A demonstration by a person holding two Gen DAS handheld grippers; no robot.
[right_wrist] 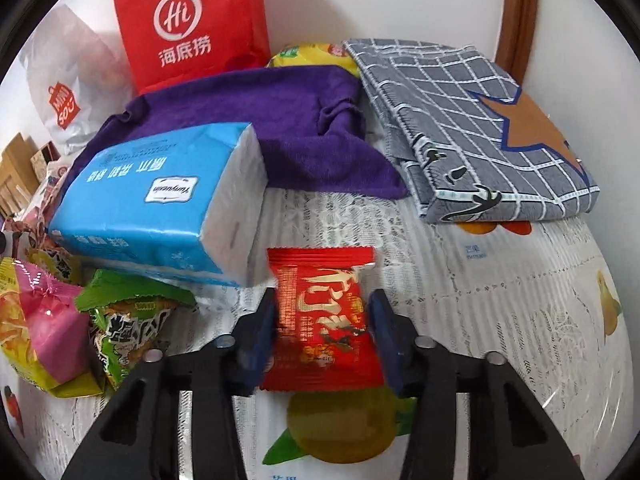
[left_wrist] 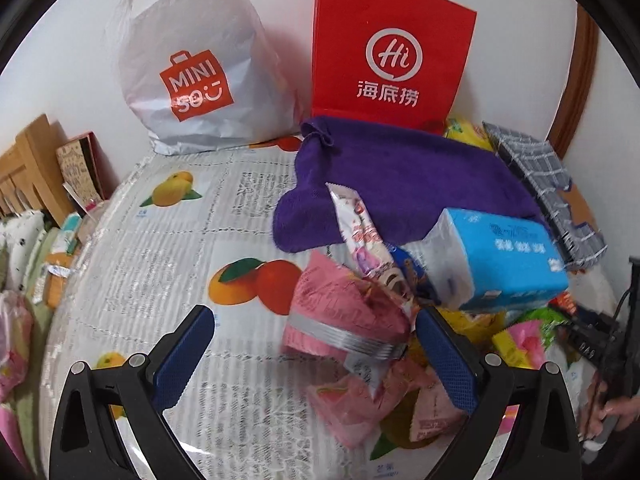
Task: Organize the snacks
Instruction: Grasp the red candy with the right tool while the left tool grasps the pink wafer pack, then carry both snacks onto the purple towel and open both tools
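Observation:
My left gripper [left_wrist: 314, 320] is open above the table, its blue pads wide apart. A pink snack packet with a silver band [left_wrist: 344, 316] lies between them, nearer the right pad, on a heap of pink, yellow and white packets [left_wrist: 372, 396]. My right gripper [right_wrist: 322, 322] is shut on a red snack packet [right_wrist: 322, 320], pads pressing its two sides, just above the tablecloth. Green [right_wrist: 128, 316] and pink-yellow [right_wrist: 44, 336] packets lie to its left.
A blue tissue pack [right_wrist: 160, 204] rests on the snack pile, also in the left wrist view [left_wrist: 500, 256]. Behind are a purple towel [left_wrist: 404, 176], a folded grey checked cloth [right_wrist: 480, 120], a red paper bag [left_wrist: 392, 52] and a white Miniso bag [left_wrist: 200, 68] against the wall.

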